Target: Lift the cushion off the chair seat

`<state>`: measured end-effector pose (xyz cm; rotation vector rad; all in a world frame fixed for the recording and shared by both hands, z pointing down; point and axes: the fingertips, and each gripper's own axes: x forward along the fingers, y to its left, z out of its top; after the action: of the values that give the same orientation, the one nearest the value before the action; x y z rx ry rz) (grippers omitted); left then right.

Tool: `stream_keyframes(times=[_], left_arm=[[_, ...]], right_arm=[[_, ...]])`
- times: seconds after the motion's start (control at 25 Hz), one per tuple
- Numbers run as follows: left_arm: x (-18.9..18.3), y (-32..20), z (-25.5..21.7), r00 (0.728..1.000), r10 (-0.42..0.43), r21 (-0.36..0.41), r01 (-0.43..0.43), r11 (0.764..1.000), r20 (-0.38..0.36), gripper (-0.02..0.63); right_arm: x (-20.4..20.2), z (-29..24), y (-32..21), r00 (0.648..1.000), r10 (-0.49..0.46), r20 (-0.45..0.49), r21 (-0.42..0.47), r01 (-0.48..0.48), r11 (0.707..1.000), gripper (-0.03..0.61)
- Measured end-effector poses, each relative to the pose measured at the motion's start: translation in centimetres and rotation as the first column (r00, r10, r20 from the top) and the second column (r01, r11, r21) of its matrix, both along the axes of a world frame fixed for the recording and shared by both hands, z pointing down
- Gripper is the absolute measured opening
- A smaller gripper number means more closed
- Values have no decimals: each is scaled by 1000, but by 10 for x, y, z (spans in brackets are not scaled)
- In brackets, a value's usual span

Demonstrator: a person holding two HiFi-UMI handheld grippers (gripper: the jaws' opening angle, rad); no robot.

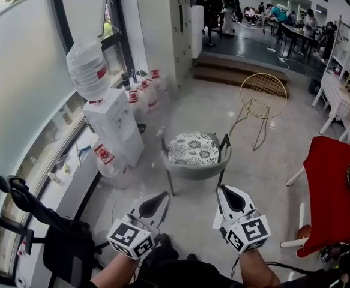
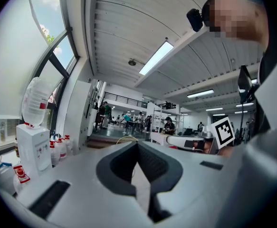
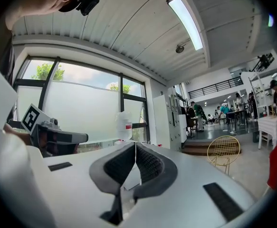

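In the head view a floral-patterned cushion [image 1: 193, 148] lies flat on the seat of a grey shell chair [image 1: 190, 173] in the middle of the floor. My two grippers are held side by side nearer to me than the chair, both apart from it. The left gripper [image 1: 161, 195] and the right gripper [image 1: 224, 190] point towards the chair's front legs. Each has its jaws together with nothing between them, as the left gripper [image 2: 137, 145] and right gripper [image 3: 136, 145] views show. Neither gripper view shows the cushion.
A white water dispenser [image 1: 111, 122] with several spare bottles [image 1: 143, 93] stands left of the chair. A gold wire chair [image 1: 262, 96] is behind it, steps [image 1: 235, 68] farther back. A red table [image 1: 334, 191] is at the right, a black office chair [image 1: 54, 239] at the lower left.
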<state>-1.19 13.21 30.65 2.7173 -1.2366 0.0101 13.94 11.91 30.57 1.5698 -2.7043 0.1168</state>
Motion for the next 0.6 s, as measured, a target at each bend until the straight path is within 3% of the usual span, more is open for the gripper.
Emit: stream_keyframes(times=[0.6], left_arm=[[-38,-138,7,998,59,16,-59,998,-7,6]], right_arm=[[-42,3,-139,999,12,-53,-3,-12,1000,12]])
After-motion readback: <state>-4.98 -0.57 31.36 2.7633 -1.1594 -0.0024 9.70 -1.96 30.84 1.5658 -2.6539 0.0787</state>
